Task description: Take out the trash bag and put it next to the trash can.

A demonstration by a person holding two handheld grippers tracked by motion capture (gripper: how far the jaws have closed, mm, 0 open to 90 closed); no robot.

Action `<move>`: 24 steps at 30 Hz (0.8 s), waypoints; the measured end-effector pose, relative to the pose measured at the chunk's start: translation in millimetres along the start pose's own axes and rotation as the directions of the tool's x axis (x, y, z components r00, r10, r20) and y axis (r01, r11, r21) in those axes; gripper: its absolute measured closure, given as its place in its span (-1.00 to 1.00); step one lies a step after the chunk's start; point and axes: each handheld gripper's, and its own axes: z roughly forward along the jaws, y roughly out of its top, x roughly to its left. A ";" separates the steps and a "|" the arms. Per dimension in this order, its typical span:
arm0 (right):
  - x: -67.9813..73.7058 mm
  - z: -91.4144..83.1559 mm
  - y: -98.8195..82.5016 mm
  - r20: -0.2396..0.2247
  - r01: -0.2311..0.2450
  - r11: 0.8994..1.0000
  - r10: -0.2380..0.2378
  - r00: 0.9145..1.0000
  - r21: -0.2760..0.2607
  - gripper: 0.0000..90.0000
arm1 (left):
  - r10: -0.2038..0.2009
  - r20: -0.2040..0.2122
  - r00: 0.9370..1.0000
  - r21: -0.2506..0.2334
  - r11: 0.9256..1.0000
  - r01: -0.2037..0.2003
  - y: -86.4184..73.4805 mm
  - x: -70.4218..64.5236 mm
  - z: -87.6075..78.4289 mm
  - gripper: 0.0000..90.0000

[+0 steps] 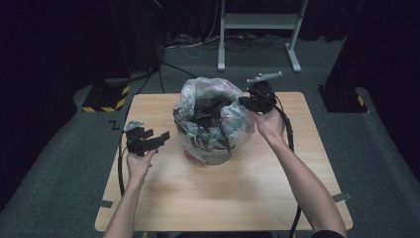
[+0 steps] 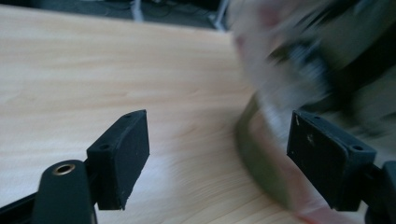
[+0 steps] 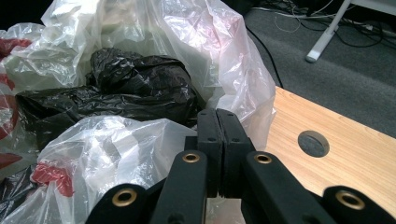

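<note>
A round bin lined with a clear, red-printed plastic bag (image 1: 214, 124) stands at the middle of the light wooden desk (image 1: 237, 193), with crumpled black plastic (image 3: 116, 91) inside. The right gripper (image 3: 219, 140) sits at the bag's far right rim, jaws pressed together — whether any film is caught between them cannot be told. The left gripper (image 1: 148, 140) hangs above the desk left of the bin, jaws spread and empty.

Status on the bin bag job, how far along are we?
Done: clear bag lines the bin, black bag inside. In hand: right gripper is shut at the bag's rim; whether plastic is pinched is unclear. Left gripper is open, holding nothing. Left: probably gathering the rim on its side.
</note>
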 end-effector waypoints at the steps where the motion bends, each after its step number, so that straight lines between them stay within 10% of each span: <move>1: 0.2 -0.2 0.2 -0.001 0.000 1.000 0.000 1.000 0.001 0.99 | 0.006 0.011 1.000 -0.009 1.000 -0.006 4.5 -3.9 -2.2 -0.55; 24: 4.7 3.0 1.8 -0.023 0.003 1.000 -0.002 1.000 0.019 0.99 | 0.054 0.128 0.990 0.045 0.997 -0.060 60.1 -76.9 3.1 -0.68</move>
